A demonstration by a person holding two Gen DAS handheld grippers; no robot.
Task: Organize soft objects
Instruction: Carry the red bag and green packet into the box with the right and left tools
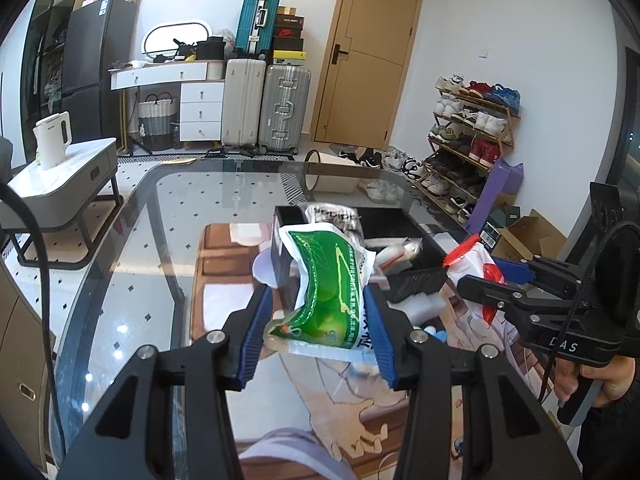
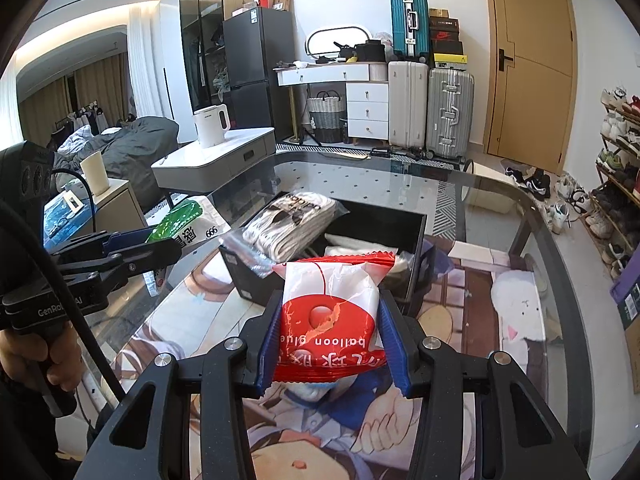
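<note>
Left gripper (image 1: 316, 320) pinches a green pouch (image 1: 328, 292), right gripper (image 2: 332, 340) a red balloon-glue packet (image 2: 332, 308), both raised before the black bin (image 2: 416, 236)

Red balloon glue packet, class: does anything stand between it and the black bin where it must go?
Nothing visible blocks it. The right gripper holds the red packet just short of the black bin; the sock pack fills only the bin's left side.
</note>
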